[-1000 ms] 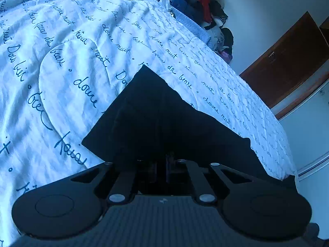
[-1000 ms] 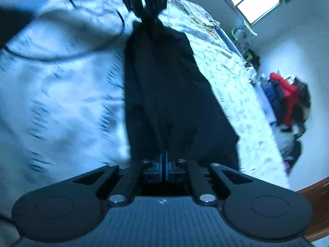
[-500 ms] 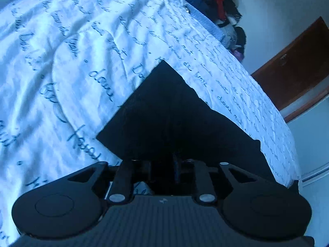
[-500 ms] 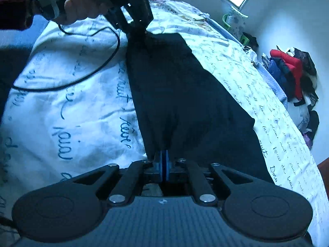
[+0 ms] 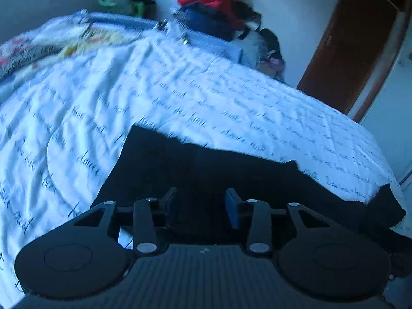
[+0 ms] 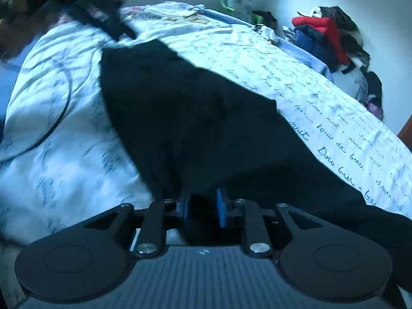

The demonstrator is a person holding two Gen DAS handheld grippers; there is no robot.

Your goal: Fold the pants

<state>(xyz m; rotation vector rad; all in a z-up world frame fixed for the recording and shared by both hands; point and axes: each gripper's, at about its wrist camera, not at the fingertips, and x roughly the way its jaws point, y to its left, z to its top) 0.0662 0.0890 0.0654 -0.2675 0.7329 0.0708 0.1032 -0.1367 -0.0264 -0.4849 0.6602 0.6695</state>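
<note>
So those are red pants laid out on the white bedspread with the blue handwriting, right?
Not quite: the pants are black, not red, as the right wrist view shows. The only red is in the clothes pile by the far wall. The pants do lie on the white bedspread with blue handwriting.

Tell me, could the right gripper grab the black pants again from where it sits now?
Probably yes. The right gripper sits just above the black pants on the bedspread, its jaws opening with dark cloth showing behind the gap, and nothing lies between them.
</note>
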